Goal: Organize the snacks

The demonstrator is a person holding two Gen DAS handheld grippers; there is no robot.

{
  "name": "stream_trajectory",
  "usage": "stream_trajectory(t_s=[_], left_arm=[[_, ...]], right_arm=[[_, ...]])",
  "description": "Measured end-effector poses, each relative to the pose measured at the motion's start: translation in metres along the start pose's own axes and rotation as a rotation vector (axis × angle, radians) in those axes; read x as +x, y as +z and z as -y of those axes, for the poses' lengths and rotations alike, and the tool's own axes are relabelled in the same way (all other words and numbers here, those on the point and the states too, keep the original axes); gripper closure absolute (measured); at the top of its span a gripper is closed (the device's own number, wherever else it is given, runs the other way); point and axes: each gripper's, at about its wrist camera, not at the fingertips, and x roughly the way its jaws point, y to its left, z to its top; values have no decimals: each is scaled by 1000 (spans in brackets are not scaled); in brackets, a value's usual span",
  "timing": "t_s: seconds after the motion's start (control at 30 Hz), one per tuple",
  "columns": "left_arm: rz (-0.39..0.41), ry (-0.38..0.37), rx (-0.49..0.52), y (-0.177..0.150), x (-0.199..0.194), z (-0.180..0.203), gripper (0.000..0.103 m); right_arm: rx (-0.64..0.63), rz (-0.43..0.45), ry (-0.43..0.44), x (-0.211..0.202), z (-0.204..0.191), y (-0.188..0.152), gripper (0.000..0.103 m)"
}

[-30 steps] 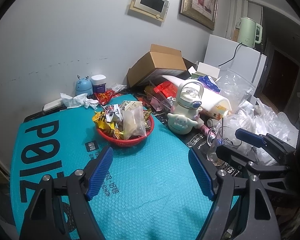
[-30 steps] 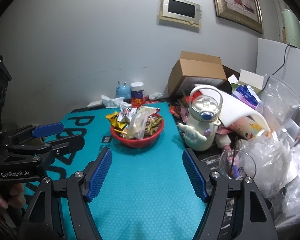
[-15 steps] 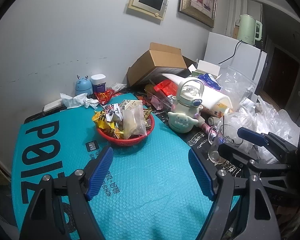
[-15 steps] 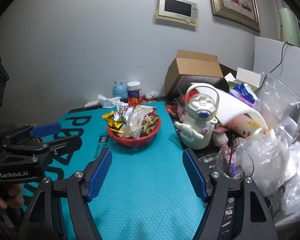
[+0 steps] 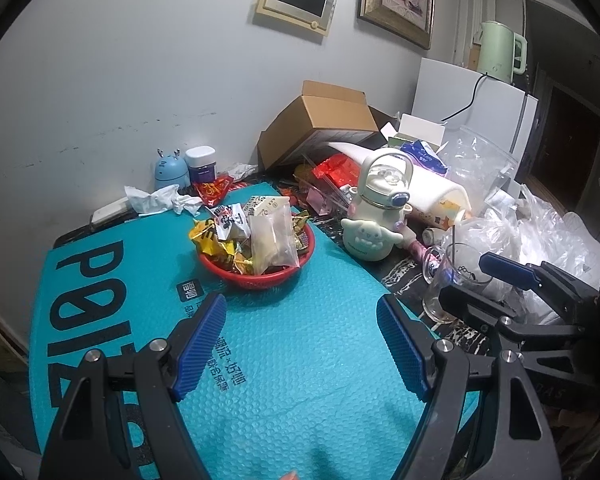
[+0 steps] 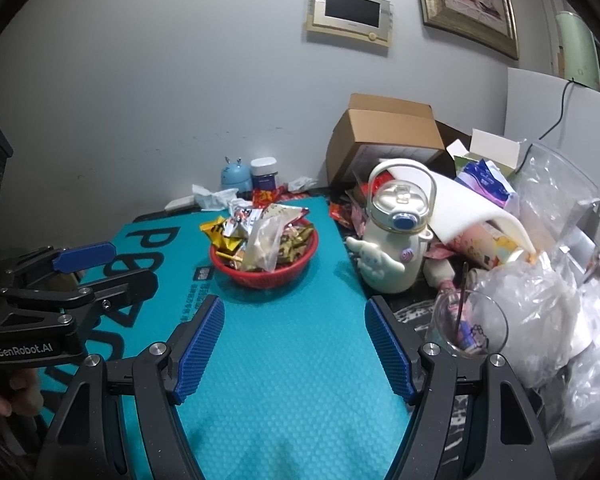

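A red basket (image 5: 288,276) (image 6: 300,268) piled with wrapped snacks stands on the teal mat (image 5: 300,360) (image 6: 292,380). A clear snack bag (image 5: 272,236) (image 6: 266,240) lies on top of the pile, beside yellow packets (image 5: 210,238). More red snack packs (image 5: 336,170) lie behind the basket near the cardboard box. My left gripper (image 5: 300,340) is open and empty, held back from the basket. My right gripper (image 6: 294,344) is open and empty, also short of the basket. Each gripper shows at the edge of the other's view.
A cream cartoon water bottle (image 5: 376,220) (image 6: 396,244) stands right of the basket. A glass mug (image 5: 448,280) (image 6: 472,328), plastic bags (image 6: 540,312), a cardboard box (image 5: 324,124), crumpled tissue (image 5: 160,200), a blue gadget (image 5: 170,170) and a jar (image 5: 200,162) crowd the table's back and right.
Both grippers have drifted slightly, with the basket shifting a little in each view. Both stay open and empty.
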Motion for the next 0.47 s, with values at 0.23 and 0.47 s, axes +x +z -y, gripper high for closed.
stream_trajectory(t_s=[0.23, 0.47], left_arm=[[-5, 13, 10, 0, 2, 1, 26], [-20, 14, 7, -1, 8, 1, 26]], right_arm=[[4, -10, 2, 4, 3, -1, 29], [9, -23, 4, 10, 6, -4, 29]])
